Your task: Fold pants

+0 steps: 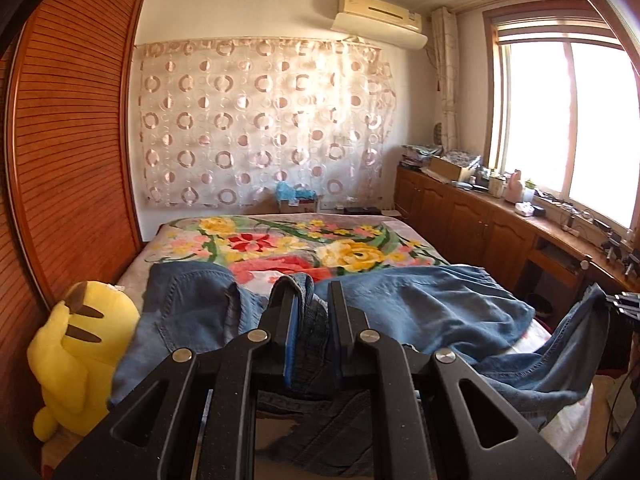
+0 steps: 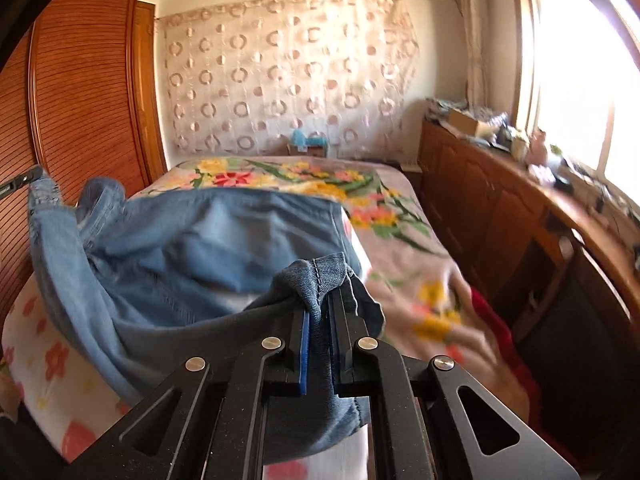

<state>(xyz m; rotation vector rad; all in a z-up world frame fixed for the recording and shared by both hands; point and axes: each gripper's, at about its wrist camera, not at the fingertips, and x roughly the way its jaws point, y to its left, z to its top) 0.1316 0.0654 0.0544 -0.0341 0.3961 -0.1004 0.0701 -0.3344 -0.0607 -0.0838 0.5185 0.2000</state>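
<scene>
Both grippers pinch the jeans [image 2: 192,240]: left gripper [image 1: 310,292] at a bunched hem, right gripper [image 2: 320,300] likewise; lift evenly, keeping the cloth taut over the bed [image 2: 400,280]. The blurred right view hides how the legs align.

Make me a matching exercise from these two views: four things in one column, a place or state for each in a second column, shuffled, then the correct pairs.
Column one:
1. left claw
2. jeans
3. yellow plush toy
4. air conditioner

Column two:
A. high on the wall above the patterned curtain
B. at the bed's left edge, beside the wooden wardrobe
C. spread over the floral blanket, gripped at two spots
D. shut on a bunched fold of denim

Pairs: 1-D, 2-C, 3-B, 4-A. The right claw pinches a hem of the same jeans.
</scene>
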